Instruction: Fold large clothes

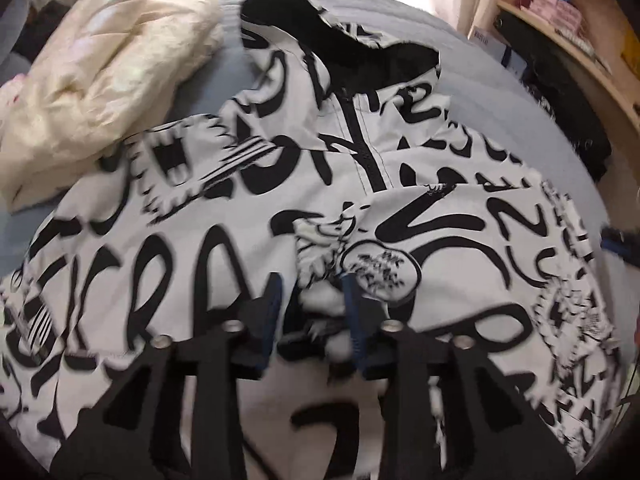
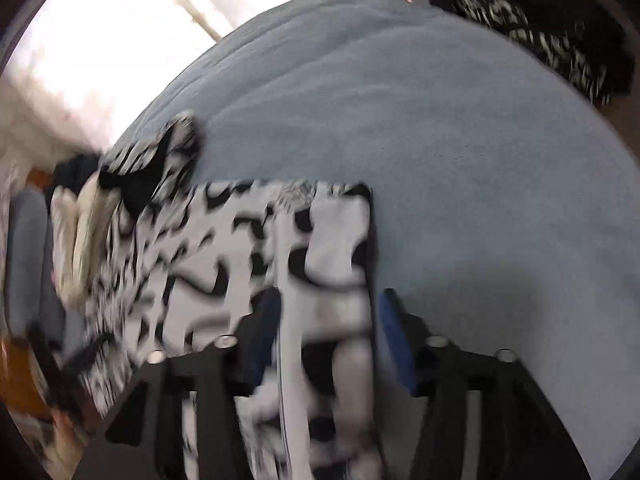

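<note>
A white hooded jacket with black graffiti print (image 1: 248,216) lies spread on a pale blue bed, its black-lined hood (image 1: 340,40) at the far end and the zip up the middle. My left gripper (image 1: 314,300) is open just above the jacket's lower middle, with a folded-in sleeve cuff (image 1: 360,256) between and ahead of its blue-padded fingers. In the right wrist view the jacket (image 2: 240,260) fills the left half. My right gripper (image 2: 330,320) is open and straddles the jacket's right side edge (image 2: 368,248), one finger over fabric, the other over the bedcover. The view is blurred.
A cream quilted garment (image 1: 100,80) lies bunched at the bed's far left. The blue bedcover (image 2: 460,160) spreads to the right of the jacket. A wooden shelf with boxes (image 1: 580,32) and a dark patterned garment (image 2: 560,40) stand at the right.
</note>
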Motion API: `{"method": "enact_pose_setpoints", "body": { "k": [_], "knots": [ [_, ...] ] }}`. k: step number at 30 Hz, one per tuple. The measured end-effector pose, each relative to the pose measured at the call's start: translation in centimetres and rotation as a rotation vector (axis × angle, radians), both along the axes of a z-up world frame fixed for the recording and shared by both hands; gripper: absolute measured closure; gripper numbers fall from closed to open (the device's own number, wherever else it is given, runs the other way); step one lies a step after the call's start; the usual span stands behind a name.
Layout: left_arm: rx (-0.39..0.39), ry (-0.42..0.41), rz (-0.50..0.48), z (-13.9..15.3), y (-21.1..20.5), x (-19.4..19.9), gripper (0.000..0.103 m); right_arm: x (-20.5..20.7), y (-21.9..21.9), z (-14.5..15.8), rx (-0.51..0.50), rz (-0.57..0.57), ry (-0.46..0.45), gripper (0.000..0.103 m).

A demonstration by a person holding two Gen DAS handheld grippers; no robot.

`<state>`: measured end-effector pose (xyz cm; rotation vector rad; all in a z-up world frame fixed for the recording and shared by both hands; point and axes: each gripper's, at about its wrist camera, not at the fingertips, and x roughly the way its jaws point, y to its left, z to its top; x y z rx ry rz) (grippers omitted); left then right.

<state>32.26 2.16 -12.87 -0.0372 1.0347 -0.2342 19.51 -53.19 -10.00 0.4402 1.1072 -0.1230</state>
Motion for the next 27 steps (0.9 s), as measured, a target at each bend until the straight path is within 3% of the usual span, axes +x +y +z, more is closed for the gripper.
{"method": "enact_pose_setpoints", "body": {
  "k": [2, 7, 8, 9, 10, 11, 12, 13, 16, 20, 24, 26, 27],
  "knots": [
    [-0.007, -0.004, 0.002, 0.7, 0.7, -1.2, 0.062, -2.7, 1.4, 0.8, -0.037, 0.048, 0.037, 0.040],
    [-0.003, 0.037, 0.015, -0.3, 0.5, -2.7, 0.062, -9.1, 3.4, -0.3, -0.062, 0.136, 0.093, 0.043],
    [-0.002, 0.049, 0.026, -0.7, 0.1, -2.7, 0.062, -9.4, 4.1, -0.9, -0.092, 0.150, 0.106, 0.050],
    [0.003, 0.056, 0.033, -0.9, 0.0, -3.2, 0.062, -9.8, 4.3, -1.4, -0.087, 0.166, 0.115, 0.082],
    [0.013, 0.058, 0.037, -1.0, -0.4, -3.2, 0.066, -10.0, 4.7, -1.9, -0.093, 0.163, 0.119, 0.091],
    [0.027, 0.053, 0.029, -1.1, -0.8, -3.4, 0.076, -10.4, 5.0, -1.5, -0.124, 0.147, 0.094, 0.092],
    [0.036, 0.047, 0.020, -1.2, -1.2, -3.6, 0.079, -11.1, 4.7, -1.5, -0.148, 0.148, 0.079, 0.095],
    [0.065, 0.027, 0.023, -1.1, -1.5, -4.1, 0.078, -11.6, 4.8, -1.8, -0.190, 0.145, 0.080, 0.095],
    [0.110, 0.025, 0.001, -1.9, -1.9, -4.9, 0.075, -11.8, 3.9, -4.0, -0.196, 0.143, 0.153, 0.095],
    [0.108, 0.007, -0.004, -0.4, -1.2, -6.0, 0.075, -12.2, 4.3, -0.5, -0.218, 0.116, 0.147, 0.089],
    [0.094, -0.063, -0.039, 2.7, -0.5, -7.3, 0.073, -12.1, 7.0, 3.5, -0.263, 0.171, 0.057, 0.054],
    [0.057, -0.074, -0.030, 4.3, 0.0, -7.9, 0.057, -11.8, 9.2, 4.8, -0.245, 0.219, 0.003, 0.050],
    [0.032, -0.078, -0.020, 4.9, 0.1, -8.2, 0.053, -11.2, 10.5, 5.4, -0.232, 0.232, -0.017, 0.050]
  ]
}}
